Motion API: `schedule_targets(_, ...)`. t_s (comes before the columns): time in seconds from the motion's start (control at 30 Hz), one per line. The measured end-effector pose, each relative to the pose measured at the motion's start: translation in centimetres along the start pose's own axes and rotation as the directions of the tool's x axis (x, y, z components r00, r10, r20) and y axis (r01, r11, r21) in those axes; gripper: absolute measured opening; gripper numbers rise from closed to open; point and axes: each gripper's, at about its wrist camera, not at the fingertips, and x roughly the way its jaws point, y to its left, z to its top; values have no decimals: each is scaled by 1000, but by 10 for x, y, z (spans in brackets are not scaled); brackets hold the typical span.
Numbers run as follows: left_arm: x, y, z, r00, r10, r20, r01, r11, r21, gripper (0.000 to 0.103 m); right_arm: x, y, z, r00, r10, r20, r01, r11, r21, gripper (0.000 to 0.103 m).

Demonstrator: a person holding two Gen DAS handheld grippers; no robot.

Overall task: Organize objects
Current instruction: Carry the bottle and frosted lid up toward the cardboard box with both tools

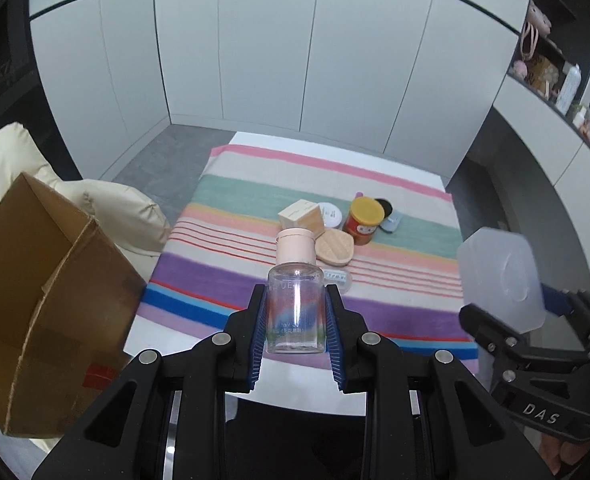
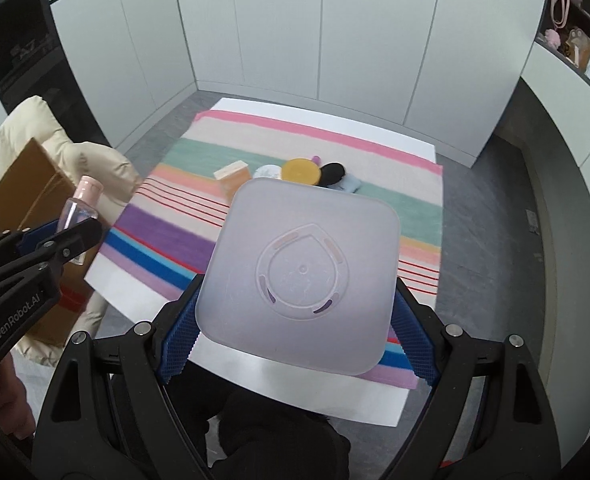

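Clear bottle [image 1: 295, 312] clamped upright in left tool [image 1: 295, 320], frosted container [image 2: 299, 276] clamped in right tool [image 2: 295, 324].

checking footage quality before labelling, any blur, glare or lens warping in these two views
Left wrist: bottle in the left gripper is sharp; cabinet lines bow strongly; dark vignette at corners. Right wrist: frosted container in the right gripper is crisp, cloth slightly soft; same fisheye bowing; no harsh glare.

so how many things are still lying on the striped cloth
About 7: a beige box, white disc, yellow-lidded jar, black disc, blue item, tan compact and a small clear packet. A purple bit behind the jar suggests more hidden.
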Motion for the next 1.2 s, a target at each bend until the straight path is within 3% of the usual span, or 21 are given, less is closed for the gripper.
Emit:
schedule_targets(0.17, -8, 5, 1, 999, 31, 42, -31, 999, 17, 28, -2, 1, 4, 999, 31, 13, -31, 999, 17, 88)
schedule_targets(0.33, -1, 18, -5, 998, 54, 31, -54, 999, 2, 28, 5, 10, 11, 998, 52, 21, -53, 998, 38, 88)
schedule_targets(1.13, -31, 134, -23, 975, 201, 91, -184, 968, -168, 28, 10, 137, 25, 987, 148, 68, -133, 973, -189, 88)
schedule_targets(1.2, -35, 141, -25, 972, 215, 95, -195, 963, -184, 28, 9, 146, 25, 981, 181, 63, -166, 967, -194, 88)
